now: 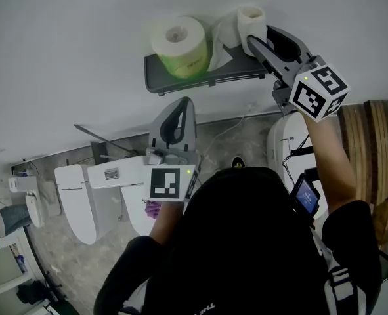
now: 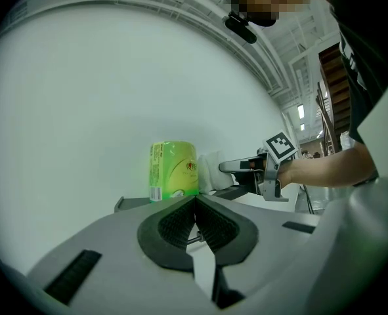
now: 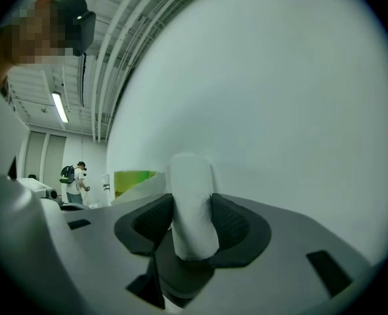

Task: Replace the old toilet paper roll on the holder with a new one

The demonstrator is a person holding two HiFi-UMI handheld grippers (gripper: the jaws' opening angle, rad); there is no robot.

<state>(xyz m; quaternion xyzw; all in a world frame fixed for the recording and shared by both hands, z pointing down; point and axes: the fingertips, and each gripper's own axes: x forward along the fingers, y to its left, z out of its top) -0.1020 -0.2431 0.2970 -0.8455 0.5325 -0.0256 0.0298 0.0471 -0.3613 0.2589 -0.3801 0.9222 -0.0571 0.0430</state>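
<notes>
A new roll in green wrapping [image 1: 178, 44] stands upright on the dark wall shelf [image 1: 180, 83]. To its right is the small, nearly used white roll [image 1: 251, 20], with a loose tail of paper [image 1: 223, 41] hanging toward the green roll. My right gripper [image 1: 253, 35] is shut on this old roll; in the right gripper view the white roll [image 3: 192, 205] fills the gap between both pads. My left gripper [image 1: 184, 104] hangs shut and empty below the shelf's front edge, jaw tips touching [image 2: 195, 199]. From there I see the green roll [image 2: 174, 169] and my right gripper [image 2: 230, 166] level with the shelf.
A plain white wall backs the shelf. Below, white toilets [image 1: 82, 202] stand on a grey floor. Wooden slats [image 1: 371, 130] rise at the right, beside a small lit screen [image 1: 306, 195]. A person with a backpack [image 3: 75, 176] stands far off.
</notes>
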